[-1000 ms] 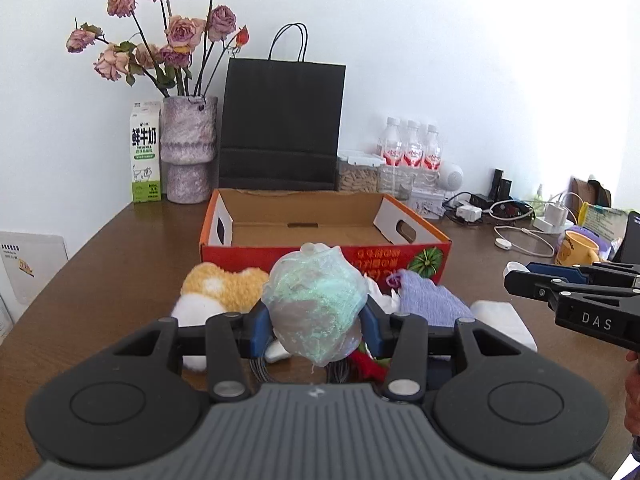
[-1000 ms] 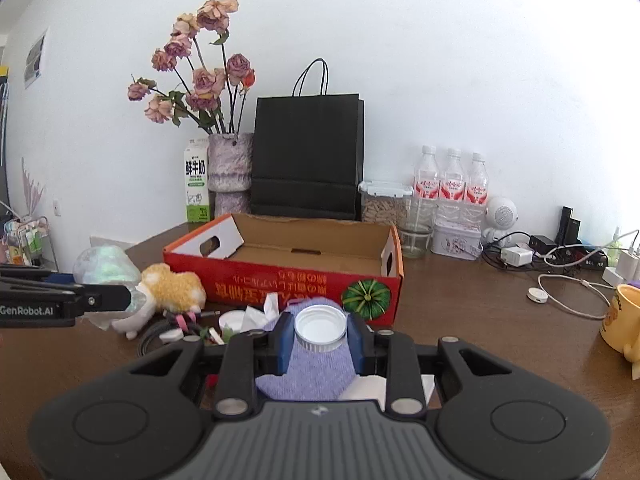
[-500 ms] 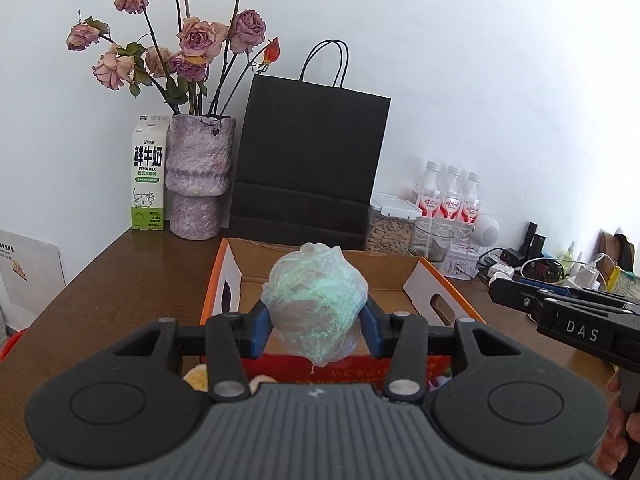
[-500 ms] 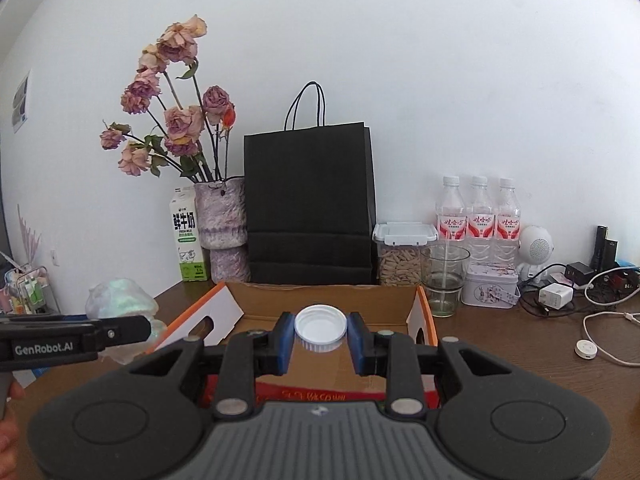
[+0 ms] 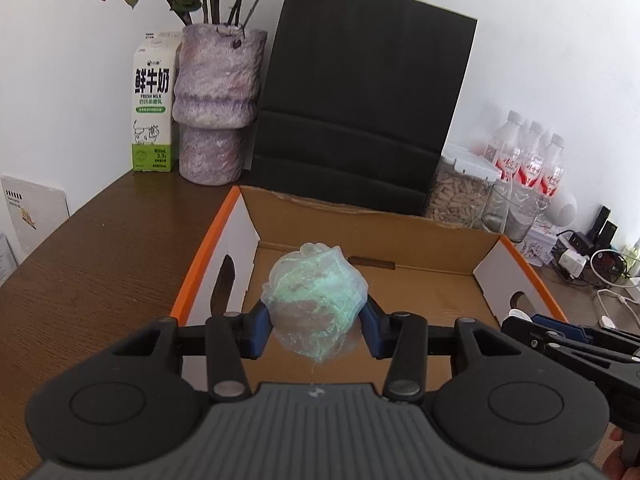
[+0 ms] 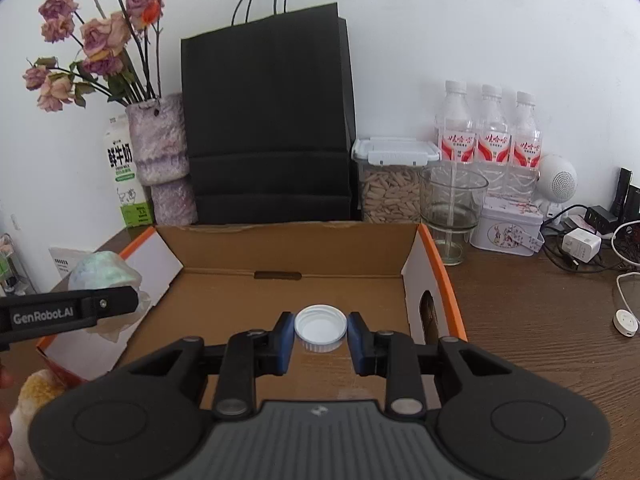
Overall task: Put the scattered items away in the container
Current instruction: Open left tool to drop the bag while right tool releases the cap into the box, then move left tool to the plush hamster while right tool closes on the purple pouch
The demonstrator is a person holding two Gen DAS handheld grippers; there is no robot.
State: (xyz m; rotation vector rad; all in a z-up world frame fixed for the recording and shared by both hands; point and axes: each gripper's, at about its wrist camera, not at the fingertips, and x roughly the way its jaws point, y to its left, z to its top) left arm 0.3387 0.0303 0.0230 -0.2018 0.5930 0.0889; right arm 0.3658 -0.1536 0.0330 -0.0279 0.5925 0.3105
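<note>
Cardboard box (image 6: 304, 248): right tool (image 6: 320, 338) clamps white lid (image 6: 320, 323); left tool (image 5: 316, 330) clamps bagged bundle (image 5: 316, 308).

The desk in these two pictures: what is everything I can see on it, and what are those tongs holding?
Cardboard box: one, brown inside, orange rim, centre.
Crumpled bundle: one, pale green, in left tongs, over box.
Bottle cap: one, white, in right tongs, over box.
Paper bag: one, black, behind box.
Vase: one, purple, with dried roses, back left.
Milk carton: one, white and green, beside vase.
Water bottles: three, clear, red labels, back right.
Seed jar: one, clear, white lid.
Glass: one, clear.
Tin: one, white.
Plush toy: one, yellow-white, left of box.
Chargers and cables: several, far right.
Left tongs: black, closed on bundle.
Right tongs: black, closed on cap.
</note>
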